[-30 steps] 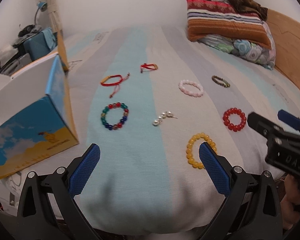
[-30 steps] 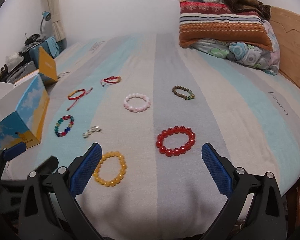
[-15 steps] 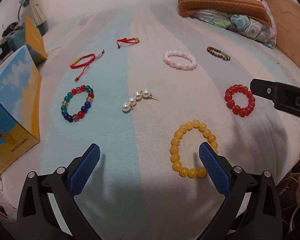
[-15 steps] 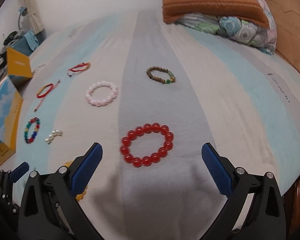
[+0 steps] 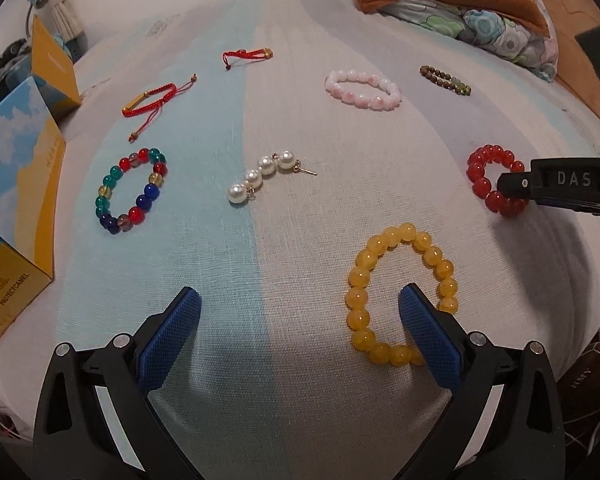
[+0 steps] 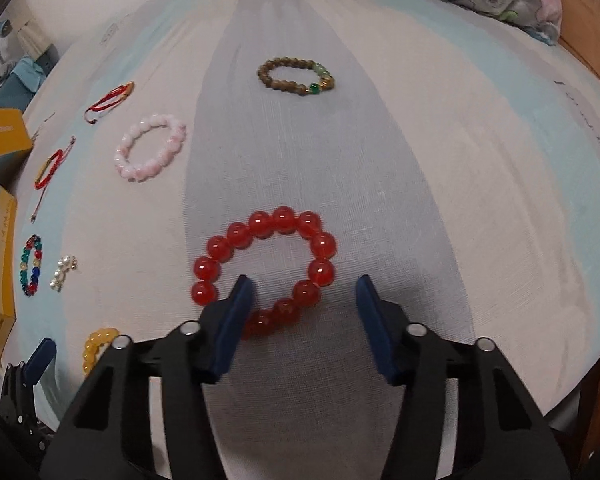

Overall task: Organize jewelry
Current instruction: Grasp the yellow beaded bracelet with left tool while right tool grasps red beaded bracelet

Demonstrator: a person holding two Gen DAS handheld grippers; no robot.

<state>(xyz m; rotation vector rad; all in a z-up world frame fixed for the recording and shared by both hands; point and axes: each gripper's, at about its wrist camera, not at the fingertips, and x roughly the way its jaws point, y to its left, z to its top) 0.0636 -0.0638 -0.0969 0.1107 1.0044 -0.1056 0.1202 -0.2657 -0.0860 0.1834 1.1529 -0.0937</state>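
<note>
Bracelets lie spread apart on the bed [image 6: 480,184], likely so each can be picked singly. The right gripper [image 6: 302,312] is closing with the red bead bracelet's [image 6: 266,270] near side between its pads, not yet pinched; the left gripper [image 5: 298,336] hangs wide open, holding nothing, one pad inside the yellow bead bracelet [image 5: 402,294]. Legible writing: "DAS" on the right gripper, "PROTECTCAMEL" on the box [image 5: 14,200].

Both grippers point steeply down — the left gripper [image 5: 300,312] has its jaws wide apart, the right gripper [image 6: 302,300] is closing its jaws.
</note>
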